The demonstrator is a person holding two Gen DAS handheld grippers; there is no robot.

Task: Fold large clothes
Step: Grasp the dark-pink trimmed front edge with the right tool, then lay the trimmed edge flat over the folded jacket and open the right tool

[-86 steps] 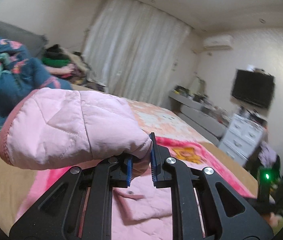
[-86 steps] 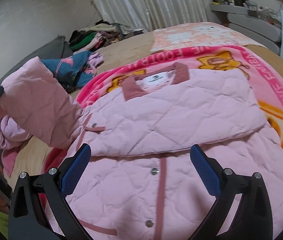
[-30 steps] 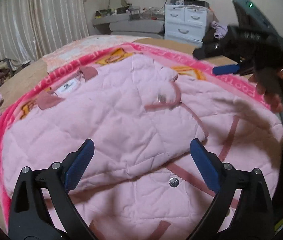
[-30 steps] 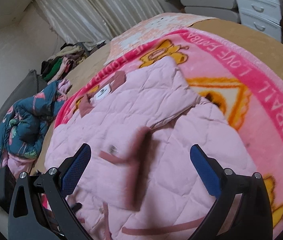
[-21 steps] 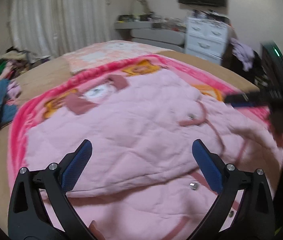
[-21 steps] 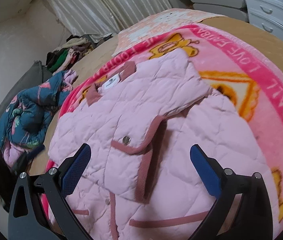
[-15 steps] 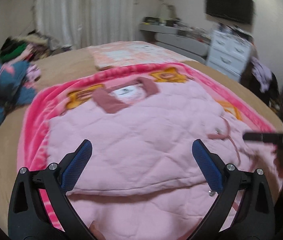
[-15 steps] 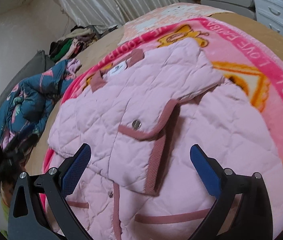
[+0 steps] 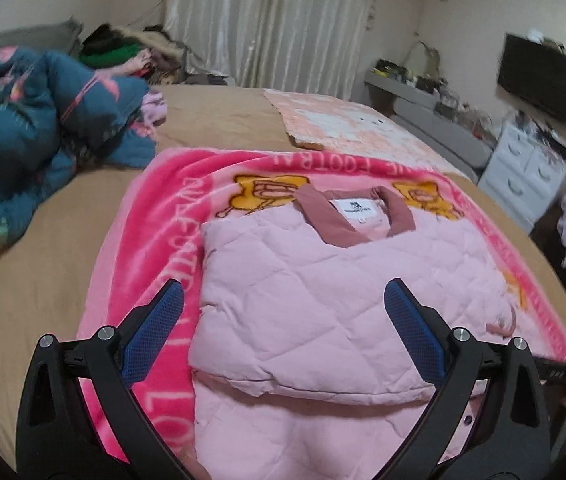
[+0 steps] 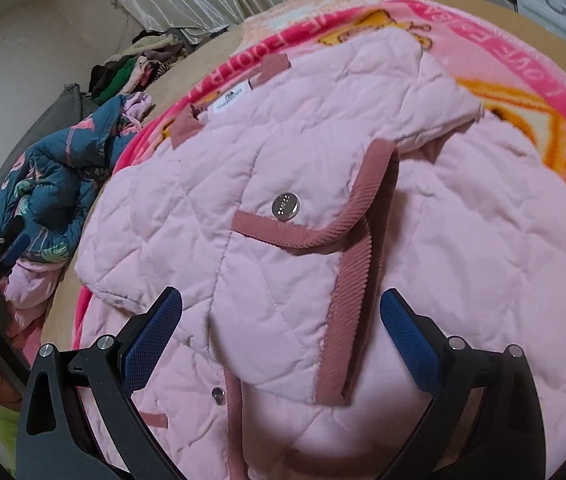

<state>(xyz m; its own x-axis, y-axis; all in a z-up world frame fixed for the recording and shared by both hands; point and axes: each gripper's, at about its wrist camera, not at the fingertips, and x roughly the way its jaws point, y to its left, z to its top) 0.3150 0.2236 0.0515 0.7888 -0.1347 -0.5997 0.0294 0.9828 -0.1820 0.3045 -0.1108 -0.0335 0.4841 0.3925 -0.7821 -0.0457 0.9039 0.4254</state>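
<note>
One pink quilted jacket [image 9: 323,304] lies flat on the pink blanket [image 9: 151,248] on the bed [image 9: 43,248], both sleeves folded in. Two grippers, left gripper [image 9: 283,330] and right gripper [image 10: 281,330], hover above it, jaws spread wide, empty.

Black fingers [image 9: 155,332], blue pads

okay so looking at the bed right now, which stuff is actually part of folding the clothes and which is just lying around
Part of the job:
- pink quilted jacket, sleeves folded across its front
- left gripper, jaws open
- right gripper, jaws open

Just lying about:
- pink cartoon blanket under the jacket
- blue flamingo-print duvet
- clothes pile by the curtain
- wall TV
- white drawers
</note>
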